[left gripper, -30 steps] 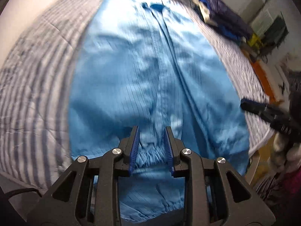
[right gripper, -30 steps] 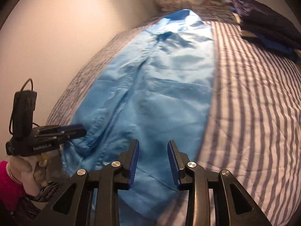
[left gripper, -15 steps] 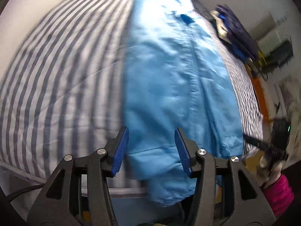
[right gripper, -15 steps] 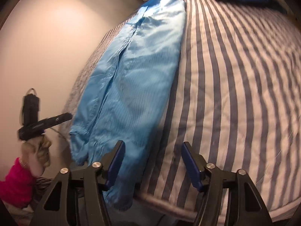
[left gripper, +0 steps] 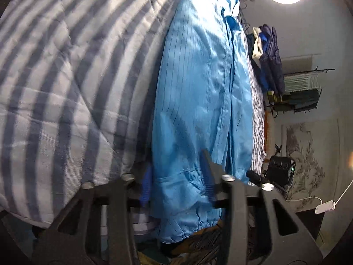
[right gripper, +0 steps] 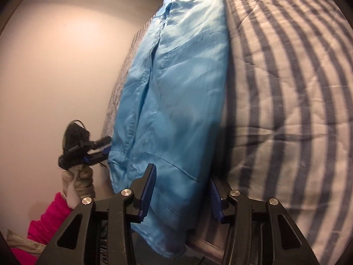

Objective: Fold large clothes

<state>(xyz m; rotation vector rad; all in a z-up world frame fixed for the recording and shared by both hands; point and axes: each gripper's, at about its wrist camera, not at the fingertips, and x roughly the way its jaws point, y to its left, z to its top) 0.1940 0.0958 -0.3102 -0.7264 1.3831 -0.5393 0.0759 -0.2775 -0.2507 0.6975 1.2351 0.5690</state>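
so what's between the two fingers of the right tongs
In the right wrist view, the hem end of the blue garment lies between the fingers of the right tongs, which have just been closing on it, draping over the striped bed's edge.

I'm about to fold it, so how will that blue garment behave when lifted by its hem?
Likely floppy: the blue garment lies creased and its hem droops over the edge of the bed. Probably light and somewhat slippery, given the thin, shiny fabric.

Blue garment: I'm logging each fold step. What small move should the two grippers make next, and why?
Probably close both on the hem. The left gripper and right gripper, jaws just narrowing, straddle the garment's near end, which overhangs the bed, but neither looks clamped yet.
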